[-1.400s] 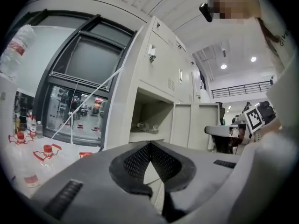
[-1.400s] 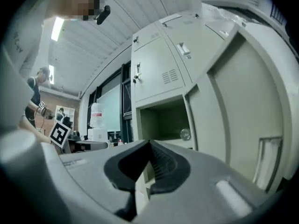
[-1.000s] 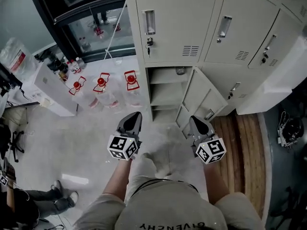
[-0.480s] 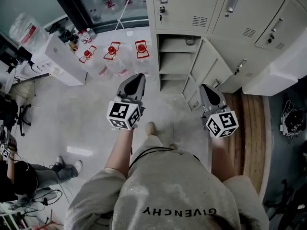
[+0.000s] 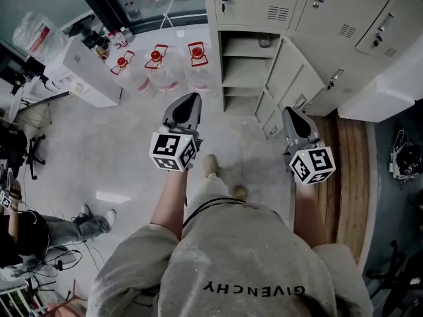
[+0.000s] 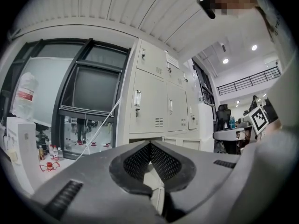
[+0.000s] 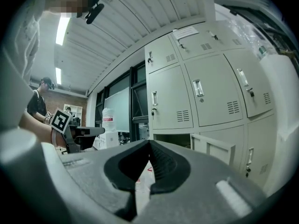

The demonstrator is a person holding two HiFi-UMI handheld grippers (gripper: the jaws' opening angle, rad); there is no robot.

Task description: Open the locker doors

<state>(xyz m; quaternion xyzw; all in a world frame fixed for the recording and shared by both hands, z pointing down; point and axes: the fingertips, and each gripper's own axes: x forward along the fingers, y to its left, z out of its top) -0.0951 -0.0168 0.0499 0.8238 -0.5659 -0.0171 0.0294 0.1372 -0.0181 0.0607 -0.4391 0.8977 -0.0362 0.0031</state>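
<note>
Locker doors: head view, looking steeply down, has a beige locker bank (image 5: 344, 18) along the top right. One lower-row door (image 5: 289, 65) hangs open, swung out to the right, w/ the bare shelves of its compartment (image 5: 241, 71) showing. Doors above & beside it are shut. A person stands facing the bank w/ both arms out. The left gripper (image 5: 192, 98) & right gripper (image 5: 289, 113) sit side by side, well short of the lockers, touching nothing. Each carries a marker cube (image 5: 173, 152) near the hand. Three clear water jugs (image 5: 155, 61) w/ red caps stand on the pale floor, left of the open compartment. A wood-plank strip (image 5: 344, 177) runs under the right arm. Another person (image 5: 39, 236) sits at btm left.

Left gripper view: jaws closed tip to tip, nothing between them. Past them the locker bank fills the ctr, upper doors shut, w/ a dark-framed window (image 6: 88, 92) to the left. The right gripper's marker cube shows at the right edge.

Right gripper view: jaws pressed together, empty. The locker bank fills the right side. The open door sits low, just right of the dark compartment. The left gripper's cube shows at far left.
</note>
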